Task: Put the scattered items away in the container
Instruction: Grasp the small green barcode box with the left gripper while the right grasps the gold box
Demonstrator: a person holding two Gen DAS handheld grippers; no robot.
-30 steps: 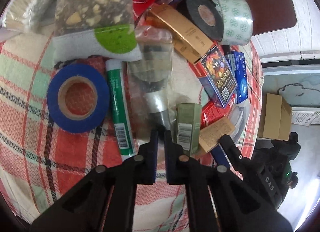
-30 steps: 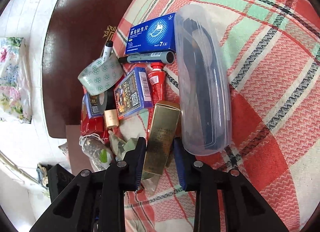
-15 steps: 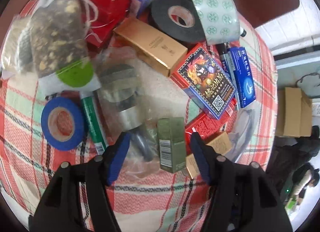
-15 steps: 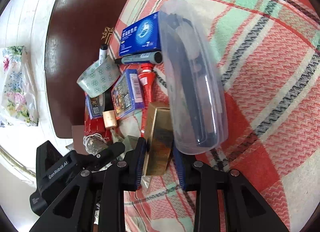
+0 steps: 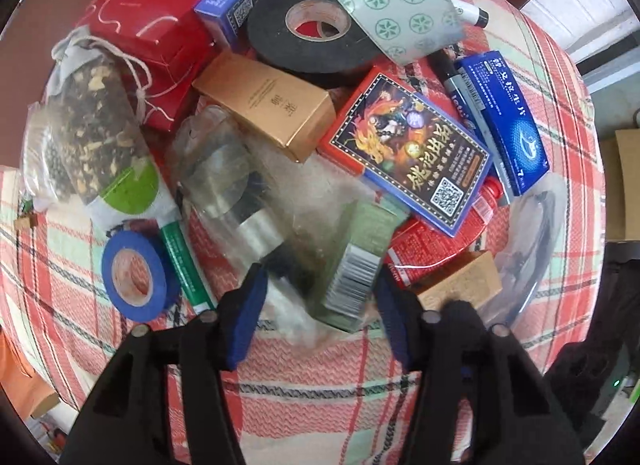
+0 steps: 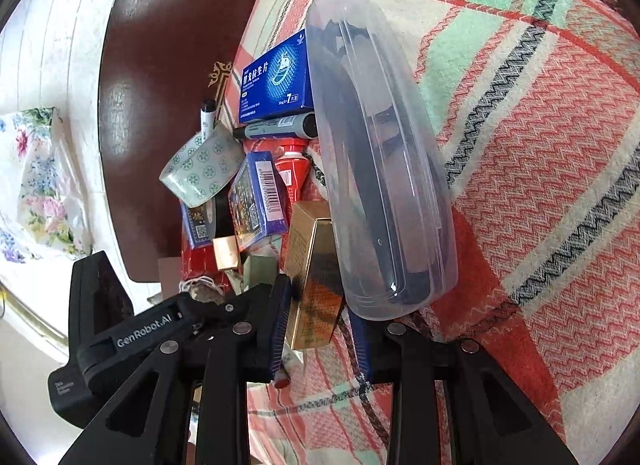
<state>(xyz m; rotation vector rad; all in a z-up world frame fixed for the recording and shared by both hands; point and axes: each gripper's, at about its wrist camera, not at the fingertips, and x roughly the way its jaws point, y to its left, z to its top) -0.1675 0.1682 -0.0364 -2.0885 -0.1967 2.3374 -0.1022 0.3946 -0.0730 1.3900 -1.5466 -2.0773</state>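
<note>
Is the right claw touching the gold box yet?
Touching. The right wrist view shows the right claw shut on the gold box: the left pad presses its side, and no gap shows at the other.

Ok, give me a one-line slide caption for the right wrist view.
Right tongs grip a gold rectangular box beside a clear plastic case on the plaid tablecloth.

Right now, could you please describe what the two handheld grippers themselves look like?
Both are matte black plastic. The left gripper and right gripper each have angular black fingers with triangular cut-outs, round silver rivets and blue pads on the inner faces. Seen from the right wrist camera, the left gripper's body carries white "GenRobot.AI" lettering. No cables or sleeves show.
</note>
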